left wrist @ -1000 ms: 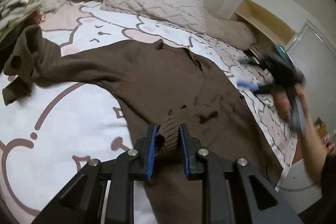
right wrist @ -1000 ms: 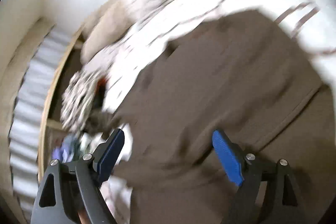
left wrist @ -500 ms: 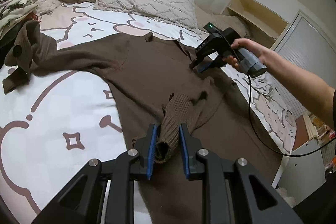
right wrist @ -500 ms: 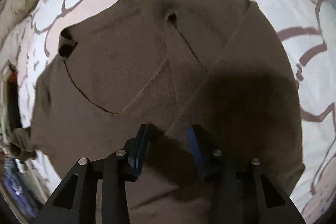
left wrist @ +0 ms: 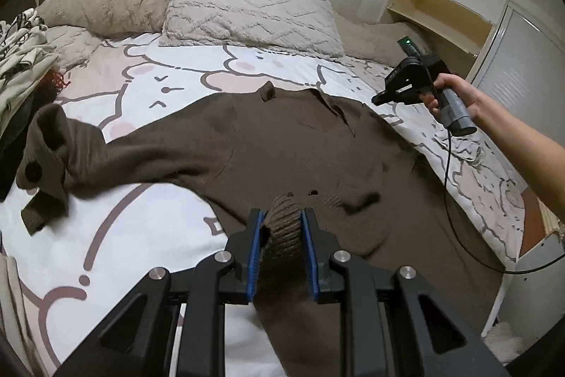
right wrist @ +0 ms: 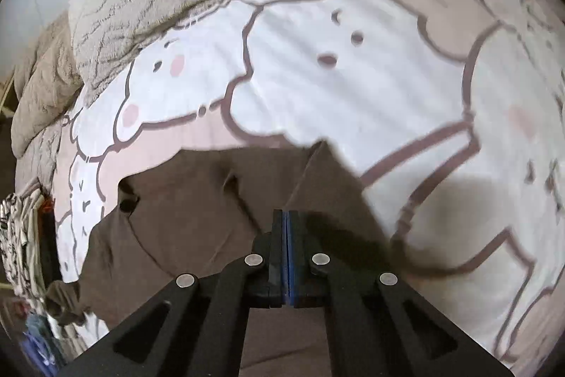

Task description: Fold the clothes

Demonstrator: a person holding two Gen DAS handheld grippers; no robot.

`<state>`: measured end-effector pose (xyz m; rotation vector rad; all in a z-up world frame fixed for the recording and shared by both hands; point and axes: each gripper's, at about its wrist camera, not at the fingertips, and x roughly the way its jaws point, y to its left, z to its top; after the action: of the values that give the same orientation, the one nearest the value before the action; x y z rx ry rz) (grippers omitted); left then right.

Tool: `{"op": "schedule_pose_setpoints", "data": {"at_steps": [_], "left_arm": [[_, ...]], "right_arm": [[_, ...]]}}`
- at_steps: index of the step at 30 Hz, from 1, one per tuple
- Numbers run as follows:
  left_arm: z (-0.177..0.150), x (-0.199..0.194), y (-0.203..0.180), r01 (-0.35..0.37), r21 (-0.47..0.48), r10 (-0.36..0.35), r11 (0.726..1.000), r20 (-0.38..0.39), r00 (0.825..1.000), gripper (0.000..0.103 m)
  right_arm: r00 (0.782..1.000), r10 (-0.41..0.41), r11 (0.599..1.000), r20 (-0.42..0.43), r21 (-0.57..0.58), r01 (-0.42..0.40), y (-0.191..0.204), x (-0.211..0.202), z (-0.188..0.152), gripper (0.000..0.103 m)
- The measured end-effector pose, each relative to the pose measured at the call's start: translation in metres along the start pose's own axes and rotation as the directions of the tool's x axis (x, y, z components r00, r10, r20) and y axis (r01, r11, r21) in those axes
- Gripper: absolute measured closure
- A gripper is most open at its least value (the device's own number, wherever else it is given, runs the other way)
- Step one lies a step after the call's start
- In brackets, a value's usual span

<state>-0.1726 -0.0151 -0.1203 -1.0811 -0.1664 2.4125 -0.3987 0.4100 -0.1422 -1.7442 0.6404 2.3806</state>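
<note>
Two grippers work over a brown cardigan [left wrist: 289,143] that lies spread across the bed sheet [left wrist: 116,235], a white sheet printed with pink and brown cartoon shapes. Nearest the foot of the cardigan, the left gripper [left wrist: 281,228] is clamped on a ribbed cuff [left wrist: 284,225], the knit bunched up between its blue pads. Beyond the cardigan's collar the right gripper [left wrist: 379,99] hangs in the air, held by a hand [left wrist: 455,94] whose bare forearm reaches in from the right, with a black cable [left wrist: 455,221] trailing down across the cardigan's right edge. Seen from its own camera, the right gripper [right wrist: 285,218] has its pads pressed flat together with no cloth visible between them, and it points over the cardigan's upper edge. The other sleeve [left wrist: 70,151] stretches away to the left of the cardigan and ends in a crumpled heap with a dark button showing. Behind the cardigan, at the head of the bed, a textured pale pillow [left wrist: 250,13] leans against the wall, with a fuzzy tan blanket [left wrist: 102,2] bundled to its left. Further left of the sleeve, a pile of patterned clothes [left wrist: 21,59] sits at the edge of the bed. Beyond the right side of the cardigan stands a wooden shelf [left wrist: 445,6].
</note>
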Motion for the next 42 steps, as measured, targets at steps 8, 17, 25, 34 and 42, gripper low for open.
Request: {"op": "schedule_pose_setpoints", "data": {"at_steps": [8,17,25,34,42], "left_arm": [[-0.018,-0.001,-0.009,0.033,-0.035,-0.034,0.999,-0.039,0.999,0.081],[-0.031,-0.005,-0.006,0.072,-0.082,-0.075,0.994,-0.039,0.996,0.081],[-0.037,-0.007,-0.004,0.116,-0.096,-0.118,0.989,-0.017,0.993,0.081],[-0.038,-0.012,0.002,0.12,-0.094,-0.121,0.988,-0.009,0.993,0.081],[-0.019,0.0,0.006,-0.005,-0.032,0.005,0.999,-0.007,1.0,0.082]], "right_arm": [[0.988,-0.112,0.992,-0.108,-0.075,0.104,0.034,0.027,-0.002,0.101],[0.96,-0.225,0.974,-0.166,-0.042,0.221,0.043,0.036,-0.002,0.072],[0.905,-0.385,0.923,-0.179,-0.077,0.378,0.054,0.035,0.007,0.009],[0.872,-0.43,0.899,-0.234,-0.021,0.437,0.022,0.052,0.003,0.068],[0.962,-0.217,0.968,-0.165,0.092,0.234,-0.012,0.015,0.009,0.096]]}}
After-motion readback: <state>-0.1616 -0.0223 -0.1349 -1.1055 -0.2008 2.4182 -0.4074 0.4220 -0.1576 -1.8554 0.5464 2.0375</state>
